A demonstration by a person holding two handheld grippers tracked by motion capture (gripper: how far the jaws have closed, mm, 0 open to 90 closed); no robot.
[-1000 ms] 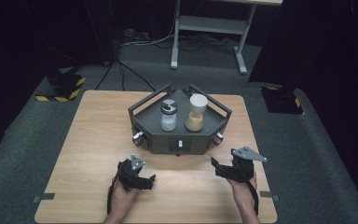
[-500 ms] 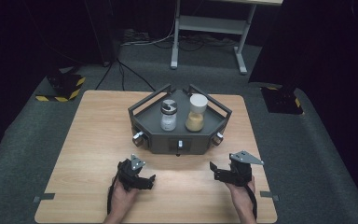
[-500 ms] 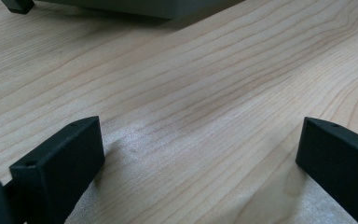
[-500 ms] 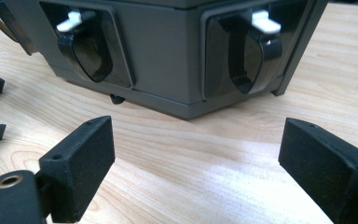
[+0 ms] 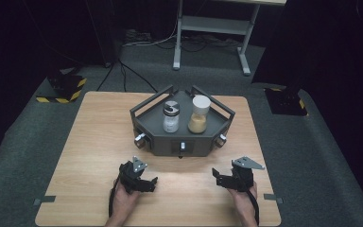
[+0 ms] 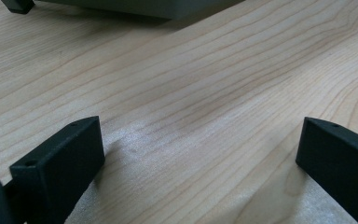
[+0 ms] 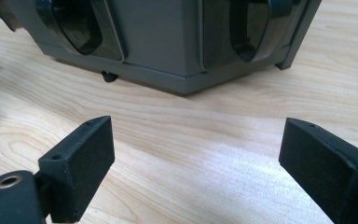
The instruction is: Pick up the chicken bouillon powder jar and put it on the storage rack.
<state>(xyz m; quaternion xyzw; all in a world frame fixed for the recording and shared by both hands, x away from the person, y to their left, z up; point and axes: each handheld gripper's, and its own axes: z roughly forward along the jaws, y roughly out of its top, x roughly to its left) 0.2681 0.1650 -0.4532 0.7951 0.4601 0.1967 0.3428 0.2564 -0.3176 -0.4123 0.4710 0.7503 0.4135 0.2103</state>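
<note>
Both tools are being held low over the wooden table [image 5: 90,142], the left gripper [image 5: 152,183] and the right gripper [image 5: 216,176] released and empty. Nothing is being grasped yet; the clear jar [image 5: 171,117] and the powder jar [image 5: 198,114] are standing untouched on the grey tray [image 5: 160,142] beyond. Its dark side windows [image 7: 81,28] are being shown close up in the right gripper view

No readable text, label, brand or number shows anywhere; the lid of the clear jar [image 5: 171,117] on the grey tray [image 5: 149,121] bears a dark mark too small to read.
</note>
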